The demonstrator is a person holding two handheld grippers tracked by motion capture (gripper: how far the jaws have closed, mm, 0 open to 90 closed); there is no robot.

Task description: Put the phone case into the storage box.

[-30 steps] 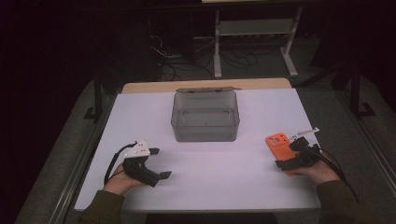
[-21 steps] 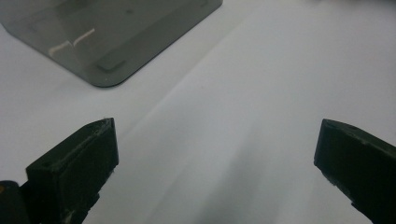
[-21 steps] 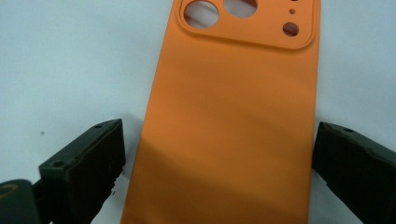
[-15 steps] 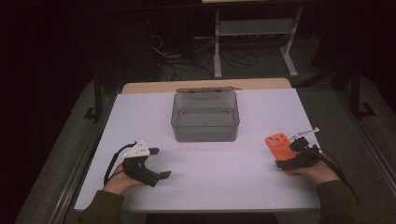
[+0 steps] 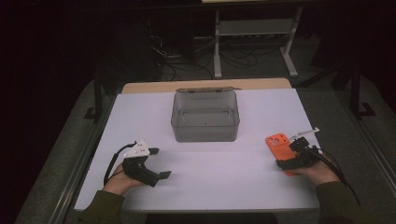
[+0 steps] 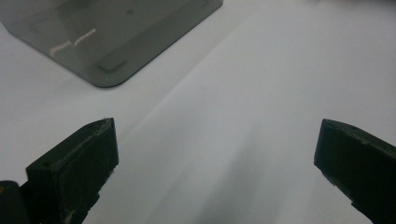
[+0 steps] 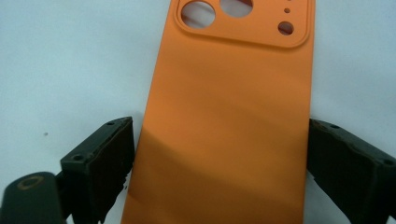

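The orange phone case (image 7: 229, 121) lies flat, back side up w/ camera cut-outs at its far end, on the white desk (image 5: 205, 186) near the desk's right edge, well apart from the smoky clear plastic box (image 5: 205, 116) standing at desk centre-rear. The right hand-held gripper (image 5: 286, 163) sits at the case's near end; in the right gripper view its two black jaws straddle the case's width, left jaw just beside the case's left edge, right jaw at or touching its right edge. Its jaws have just been closing, w/ the case between them; whether the pads actually press the case yet can't be told. The case looks to rest on the desk, not lifted. The left hand-held gripper (image 5: 156, 163) is at the desk's front left, held low by the person's left hand (image 5: 119, 179), jaws wide apart w/ nothing but bare desk between them; in the left gripper view a corner of the box shows ahead, well apart from the jaws.
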